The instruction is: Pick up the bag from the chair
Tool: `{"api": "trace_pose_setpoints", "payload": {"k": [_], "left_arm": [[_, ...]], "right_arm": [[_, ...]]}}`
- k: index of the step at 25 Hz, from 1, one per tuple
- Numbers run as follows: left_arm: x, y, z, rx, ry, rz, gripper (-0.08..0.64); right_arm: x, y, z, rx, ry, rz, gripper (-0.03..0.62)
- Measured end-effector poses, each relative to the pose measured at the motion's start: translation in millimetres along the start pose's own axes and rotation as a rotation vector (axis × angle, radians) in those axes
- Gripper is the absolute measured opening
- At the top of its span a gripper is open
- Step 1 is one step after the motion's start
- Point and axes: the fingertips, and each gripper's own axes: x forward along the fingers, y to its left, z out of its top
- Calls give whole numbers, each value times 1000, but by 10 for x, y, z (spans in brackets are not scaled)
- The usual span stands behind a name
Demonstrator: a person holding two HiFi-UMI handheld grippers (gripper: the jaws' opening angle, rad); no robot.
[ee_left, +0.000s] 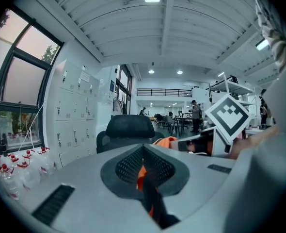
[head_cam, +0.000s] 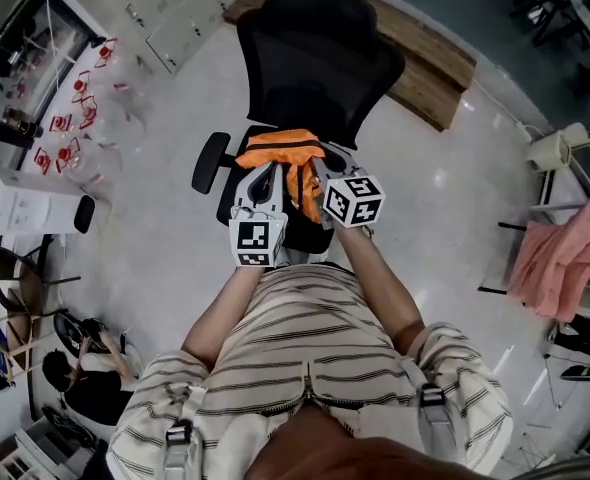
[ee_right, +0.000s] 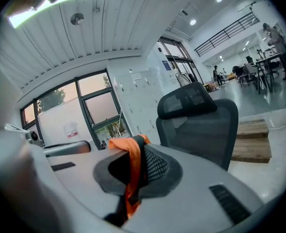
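An orange and black bag [head_cam: 287, 158] hangs lifted above the seat of a black office chair [head_cam: 315, 53] in the head view. My left gripper [head_cam: 260, 183] is shut on an orange strap [ee_left: 142, 176] of the bag, which runs down between the jaws. My right gripper [head_cam: 320, 173] is shut on another orange strap [ee_right: 132, 171] that drapes over its jaws. The two grippers sit side by side, almost touching, with the bag bunched between and beyond them. The chair's backrest [ee_left: 130, 127] [ee_right: 201, 118] stands behind the bag in both gripper views.
A wooden platform [head_cam: 425, 58] lies behind the chair. White lockers [head_cam: 170, 13] line the far left wall. A rack with pink cloth [head_cam: 565, 258] stands at the right. Another person [head_cam: 85, 373] sits at the lower left. The floor around the chair is pale and glossy.
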Motion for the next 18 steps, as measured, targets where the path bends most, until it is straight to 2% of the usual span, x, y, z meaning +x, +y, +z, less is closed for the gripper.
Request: {"api": "trace_pose_setpoints", "payload": {"k": [18], "left_arm": [[148,-1,201,11,-51,-34,23]], "right_arm": [[-142,60,226,-57,-47,3,20]]}}
